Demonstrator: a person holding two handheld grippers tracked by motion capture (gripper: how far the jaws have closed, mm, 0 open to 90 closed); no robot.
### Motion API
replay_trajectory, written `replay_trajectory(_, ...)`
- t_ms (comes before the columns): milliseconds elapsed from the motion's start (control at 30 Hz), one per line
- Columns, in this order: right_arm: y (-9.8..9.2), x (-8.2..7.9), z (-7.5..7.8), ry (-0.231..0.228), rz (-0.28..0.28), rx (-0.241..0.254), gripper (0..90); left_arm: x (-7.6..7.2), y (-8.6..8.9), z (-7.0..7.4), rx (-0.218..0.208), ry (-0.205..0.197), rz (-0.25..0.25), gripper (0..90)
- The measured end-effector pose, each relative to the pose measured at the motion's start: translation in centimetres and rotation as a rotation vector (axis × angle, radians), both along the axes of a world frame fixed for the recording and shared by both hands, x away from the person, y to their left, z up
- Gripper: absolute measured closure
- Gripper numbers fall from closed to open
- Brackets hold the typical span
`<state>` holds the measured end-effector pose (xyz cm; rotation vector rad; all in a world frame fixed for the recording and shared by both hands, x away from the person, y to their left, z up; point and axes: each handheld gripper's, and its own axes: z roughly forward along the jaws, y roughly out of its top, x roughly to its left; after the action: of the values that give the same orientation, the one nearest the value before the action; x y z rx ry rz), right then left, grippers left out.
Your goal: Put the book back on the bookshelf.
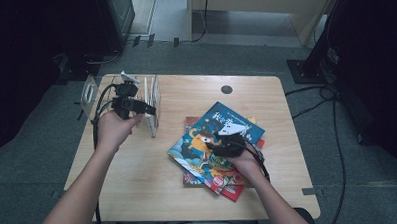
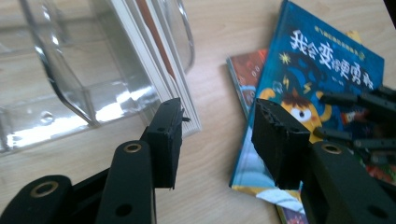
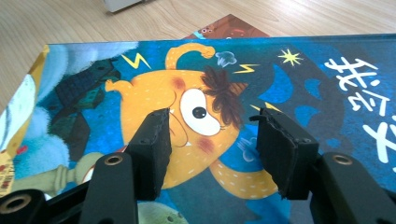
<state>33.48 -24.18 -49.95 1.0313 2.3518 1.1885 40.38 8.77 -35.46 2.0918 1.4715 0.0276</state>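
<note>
Hovering at the left of the high view, the left gripper (image 1: pixel 145 110) sits beside a clear rack (image 1: pixel 93 93) that holds thin books (image 1: pixel 153 101) upright on the wooden surface (image 1: pixel 139 179). In the left gripper view its jaws stand apart with nothing between them, and the lower corner of the upright books lies just beyond the left jaw. The right gripper (image 1: pixel 226 141) rests over a stack of picture books right of centre in the high view, and the blue book (image 1: pixel 217 134) lies on top, askew over a red book (image 1: pixel 237 190). In the right gripper view the jaws are apart, straddling the orange one-eyed figure (image 3: pixel 187 116) on the blue cover; whether their tips touch the cover I cannot tell.
</note>
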Motion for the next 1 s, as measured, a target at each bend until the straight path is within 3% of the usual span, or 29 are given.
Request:
replay_trajectory(267, -0.6, -0.2, 0.4, 0.004, -0.011, 0.008, 45.6, -1.9, -0.3, -2.8, -0.037, 0.003, -0.076, 49.3)
replay_trajectory(500, -2.0, -0.3, 0.5, 0.006, -0.044, 0.009, 45.7, -3.4, -1.7, -4.8, -0.028, -0.037, -0.152, 46.9)
replay_trajectory(800, -3.7, -1.0, 0.4, 0.018, -0.093, 0.007, 45.8, -4.1, -3.2, -7.3, -0.06, -0.027, -0.223, 45.4)
replay_trajectory(1000, -5.1, -1.5, 0.5, 0.017, -0.132, 0.015, 45.8, -4.0, -4.6, -9.3, -0.03, -0.017, -0.279, 44.6)
